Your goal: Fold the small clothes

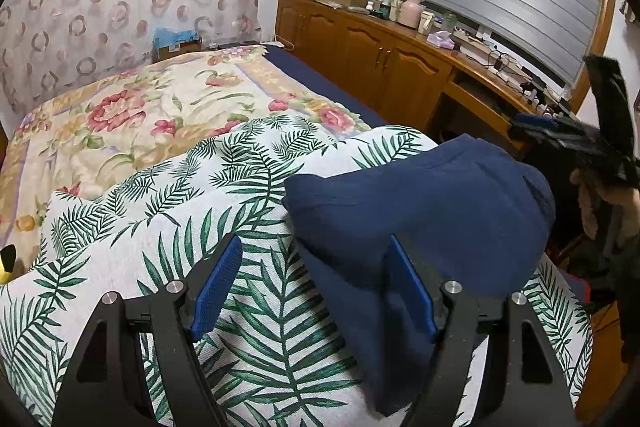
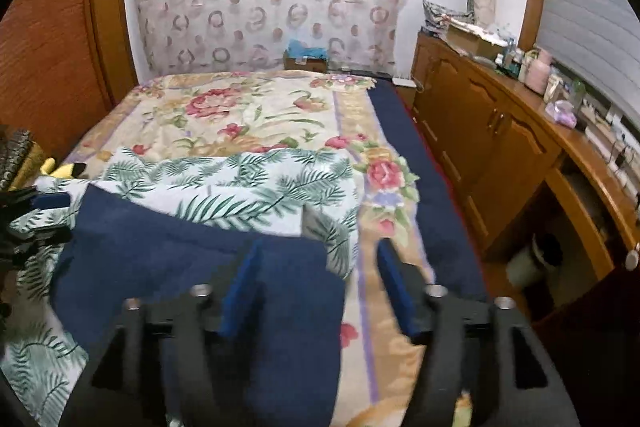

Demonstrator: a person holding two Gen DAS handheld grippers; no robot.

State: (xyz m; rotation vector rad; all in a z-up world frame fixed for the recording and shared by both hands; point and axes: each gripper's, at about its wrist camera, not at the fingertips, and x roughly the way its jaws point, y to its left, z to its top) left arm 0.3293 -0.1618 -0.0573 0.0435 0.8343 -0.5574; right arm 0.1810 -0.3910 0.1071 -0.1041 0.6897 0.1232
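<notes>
Navy knit cloth, the small garment (image 1: 420, 203), lies on a leaf-print sheet (image 1: 168, 195) spread over the bed (image 1: 132, 115). In the left wrist view its long axis runs from the lower middle up toward the right, where a rounded folded end bulges near the bed's edge; a narrower strip trails down toward the camera.

The left tool (image 1: 316, 287) points down at the sheet, its blue pads standing wide apart. The left pad is over bare leaf print, the right pad is at the garment's strip, and nothing is pinched between them.

At the far right of that view the right tool (image 1: 560, 131) hangs beside the bed, with part of a hand below it.

In the right wrist view the right tool (image 2: 320, 287) tilts down over the garment's (image 2: 192, 267) right edge, jaws apart, gripping nothing; the picture is blurred.
</notes>
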